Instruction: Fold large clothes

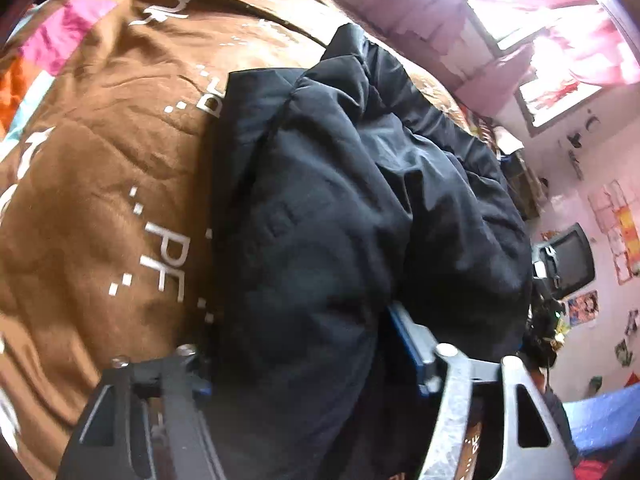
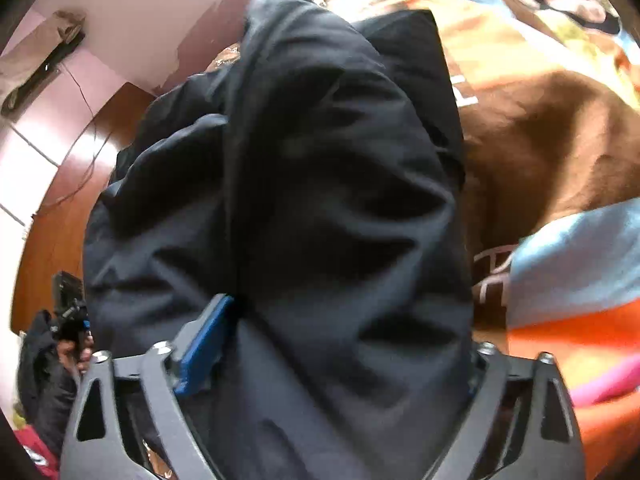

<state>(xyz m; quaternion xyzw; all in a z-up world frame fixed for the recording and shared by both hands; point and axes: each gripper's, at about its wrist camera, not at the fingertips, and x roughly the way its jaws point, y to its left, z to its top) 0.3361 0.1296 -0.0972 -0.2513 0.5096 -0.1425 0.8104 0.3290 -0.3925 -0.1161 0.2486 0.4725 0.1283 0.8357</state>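
A large black padded jacket (image 1: 340, 208) lies bunched on a brown bedspread (image 1: 100, 184) with white lettering. My left gripper (image 1: 308, 344) is shut on a fold of the jacket; the cloth covers the gap between its blue-padded fingers (image 1: 408, 340). In the right wrist view the same jacket (image 2: 320, 184) fills the middle and hangs over my right gripper (image 2: 332, 340), which is shut on it; one blue pad (image 2: 204, 336) shows at the left, the other finger is hidden under cloth. The other hand-held gripper (image 2: 70, 312) shows at the far left.
The bedspread (image 2: 552, 140) has orange, pink and light-blue patches at its edges. A pink wall with posters and a small dark screen (image 1: 572, 256) is to the right in the left wrist view. A wooden headboard (image 2: 80, 168) stands to the left in the right wrist view.
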